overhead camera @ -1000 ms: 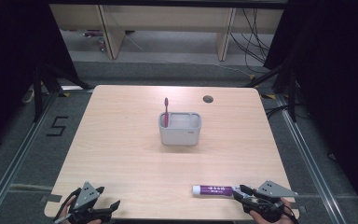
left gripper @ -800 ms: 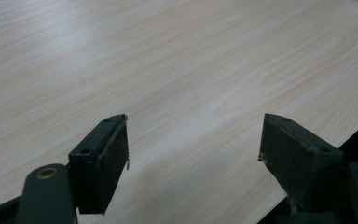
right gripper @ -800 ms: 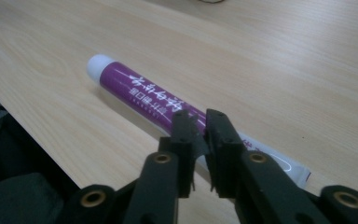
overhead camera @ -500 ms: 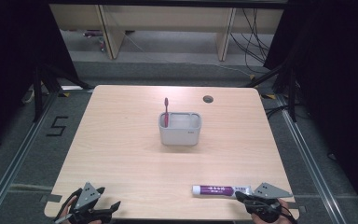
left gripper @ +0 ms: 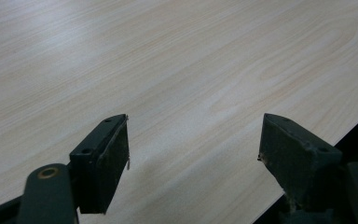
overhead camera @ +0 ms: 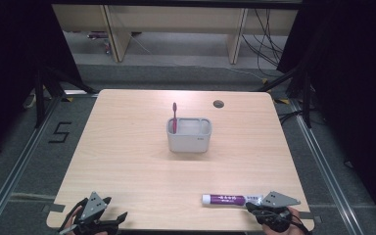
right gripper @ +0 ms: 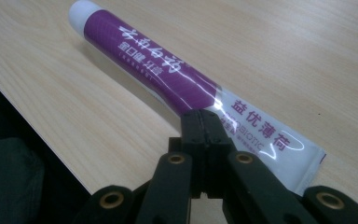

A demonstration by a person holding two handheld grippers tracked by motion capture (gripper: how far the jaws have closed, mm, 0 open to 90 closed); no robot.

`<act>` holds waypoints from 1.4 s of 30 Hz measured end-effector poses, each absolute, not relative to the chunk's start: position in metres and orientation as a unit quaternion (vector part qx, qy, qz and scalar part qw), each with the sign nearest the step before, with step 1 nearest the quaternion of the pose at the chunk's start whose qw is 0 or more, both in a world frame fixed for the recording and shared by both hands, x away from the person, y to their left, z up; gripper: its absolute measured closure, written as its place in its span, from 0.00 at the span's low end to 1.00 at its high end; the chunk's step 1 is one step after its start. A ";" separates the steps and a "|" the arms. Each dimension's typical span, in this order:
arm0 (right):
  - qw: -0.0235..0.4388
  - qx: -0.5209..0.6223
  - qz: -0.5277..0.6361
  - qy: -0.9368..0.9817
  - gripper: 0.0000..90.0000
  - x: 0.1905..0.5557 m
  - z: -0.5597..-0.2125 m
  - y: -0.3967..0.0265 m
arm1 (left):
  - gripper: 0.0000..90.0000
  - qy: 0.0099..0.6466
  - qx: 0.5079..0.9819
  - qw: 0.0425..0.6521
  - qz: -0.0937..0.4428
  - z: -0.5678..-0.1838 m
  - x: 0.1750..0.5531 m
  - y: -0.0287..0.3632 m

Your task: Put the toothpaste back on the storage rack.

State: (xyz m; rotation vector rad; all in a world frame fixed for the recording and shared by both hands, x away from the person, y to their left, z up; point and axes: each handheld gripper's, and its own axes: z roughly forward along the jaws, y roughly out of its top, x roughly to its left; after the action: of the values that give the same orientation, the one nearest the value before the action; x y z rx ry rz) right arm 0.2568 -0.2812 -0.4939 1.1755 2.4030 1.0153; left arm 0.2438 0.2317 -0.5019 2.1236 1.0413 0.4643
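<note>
A purple and white toothpaste tube (overhead camera: 223, 199) (right gripper: 154, 65) lies flat near the table's front right edge, white cap pointing left. My right gripper (overhead camera: 250, 205) (right gripper: 205, 116) is shut, its joined tips resting at the tube's clear flat tail; nothing shows pinched between them. At the front left corner my left gripper (overhead camera: 115, 210) (left gripper: 193, 140) stands open over bare wood. A grey holder cup (overhead camera: 188, 143) stands at the table's middle, and a red toothbrush (overhead camera: 174, 115) stands upright in its left side.
The light wooden table (overhead camera: 127, 156) has a round cable hole (overhead camera: 219, 104) at the back right. Its front edge runs just under both grippers. Dark floor with rails surrounds it, and shelving stands behind.
My right gripper has drawn slightly back toward the front edge. The tube, the cup and my left gripper have stayed where they were.
</note>
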 end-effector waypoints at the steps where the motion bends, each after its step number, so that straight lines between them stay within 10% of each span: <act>1: 0.144 0.400 0.349 0.835 1.00 0.259 -0.495 -0.281 | 0.26 0.404 0.820 0.363 0.180 -0.503 0.244 0.231; 42: 0.140 0.377 0.309 0.862 0.99 0.322 -0.495 -0.242 | 0.27 0.400 0.825 0.359 0.175 -0.504 0.242 0.228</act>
State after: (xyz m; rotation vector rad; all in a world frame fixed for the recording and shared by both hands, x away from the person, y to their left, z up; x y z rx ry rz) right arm 0.3221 -0.2423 -0.4953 1.0905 2.4903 0.8922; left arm 0.2424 0.2279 -0.5041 2.1283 1.0318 0.4508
